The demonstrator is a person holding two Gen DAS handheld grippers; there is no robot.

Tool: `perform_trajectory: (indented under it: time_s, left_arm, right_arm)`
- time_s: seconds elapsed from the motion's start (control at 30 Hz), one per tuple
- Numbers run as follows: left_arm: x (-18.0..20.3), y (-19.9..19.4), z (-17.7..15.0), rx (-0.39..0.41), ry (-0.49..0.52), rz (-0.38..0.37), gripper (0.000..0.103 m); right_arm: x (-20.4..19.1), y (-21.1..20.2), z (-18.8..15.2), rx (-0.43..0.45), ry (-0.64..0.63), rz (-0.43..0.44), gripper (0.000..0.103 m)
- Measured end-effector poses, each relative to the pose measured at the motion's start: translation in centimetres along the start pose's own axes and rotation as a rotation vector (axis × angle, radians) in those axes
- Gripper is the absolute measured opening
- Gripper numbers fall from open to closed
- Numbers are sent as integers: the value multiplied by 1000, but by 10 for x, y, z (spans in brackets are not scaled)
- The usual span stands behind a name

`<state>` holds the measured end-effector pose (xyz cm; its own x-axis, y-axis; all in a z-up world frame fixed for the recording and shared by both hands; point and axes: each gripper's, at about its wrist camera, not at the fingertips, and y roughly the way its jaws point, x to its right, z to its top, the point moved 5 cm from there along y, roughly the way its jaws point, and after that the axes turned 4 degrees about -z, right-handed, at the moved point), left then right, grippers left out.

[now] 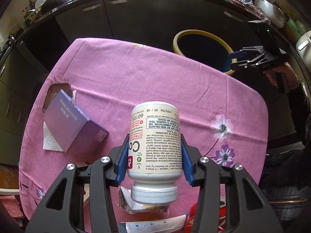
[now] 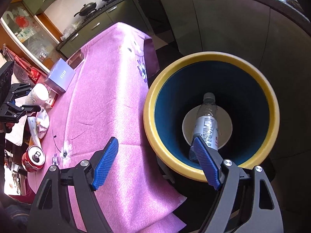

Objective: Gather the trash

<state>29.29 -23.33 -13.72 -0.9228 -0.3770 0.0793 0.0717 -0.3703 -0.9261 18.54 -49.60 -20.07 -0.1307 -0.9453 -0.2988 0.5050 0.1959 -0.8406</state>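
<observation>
Black gripper arms with blue ribbed pads are filling the bottom of both views. In the left wrist view we are holding, in our left gripper [image 1: 154, 155], a white plastic supplement bottle with a silver screw cap [image 1: 155, 141]; both pads are pressing on its sides. Its long axis is running up the frame, cap toward the camera at the bottom and base toward the top, so the label is reading upside down. It is hanging above the pink flowered tablecloth [image 1: 155, 77].

Beneath the cap, at the bottom edge, crumpled white wrappers [image 1: 134, 202], a white tube [image 1: 155, 225] and a red can [image 1: 194, 215] are crowding the near edge. At the left, a purple cardboard box [image 1: 73, 124] is lying on a white paper napkin [image 1: 49, 141], overlapping a brown tin [image 1: 56, 91]. Between these and the far edge the cloth is giving us open room.

Past the cloth's upper-right edge we are seeing the round bin with a yellow rim and dark blue inside [image 1: 204, 36], with our right gripper [image 1: 239, 57] at its rim.

In the right wrist view our right gripper [image 2: 155, 163] is standing wide with nothing between the pads, straddling the table edge and the bin [image 2: 211, 58]. Inside the bin a clear plastic water bottle [image 2: 207, 124] is leaning on a white paper bowl [image 2: 187, 124], neck toward the top of the frame.
</observation>
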Motion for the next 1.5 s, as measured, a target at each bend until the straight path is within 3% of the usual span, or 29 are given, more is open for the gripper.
perform_trajectory:
  time_s: [0.23, 0.47, 0.53, 0.6, 0.67, 0.8, 0.97, 1.1, 1.3, 1.5]
  left_arm:
    - [61, 12, 89, 43, 82, -90, 45]
    - [125, 93, 186, -8, 164, -136, 45]
    - [132, 124, 205, -34, 152, -131, 47]
    - [135, 145, 219, -41, 128, -114, 59]
    - [136, 161, 232, -45, 104, -92, 63]
    - [136, 152, 240, -11, 65, -99, 65]
    - [121, 78, 216, 132, 4, -138, 71]
    - [94, 11, 181, 282, -78, -123, 74]
    - [49, -72, 85, 455, -201, 74, 79]
    - [-7, -132, -26, 644, -446, 256, 89]
  right_arm:
    - [32, -46, -9, 95, 66, -27, 79]
    - [76, -95, -41, 162, 167, -62, 79]
    - [88, -105, -50, 171, 195, -69, 79]
    - [97, -111, -57, 180, 216, -74, 79]
    - [105, -116, -63, 187, 236, -72, 79]
    - [114, -116, -68, 190, 254, -59, 79]
    - [110, -102, -65, 176, 246, -15, 79]
    - [91, -85, -56, 145, 198, 15, 79]
    - [42, -69, -31, 117, 77, 39, 79]
    - [-27, -42, -4, 82, -61, 70, 79]
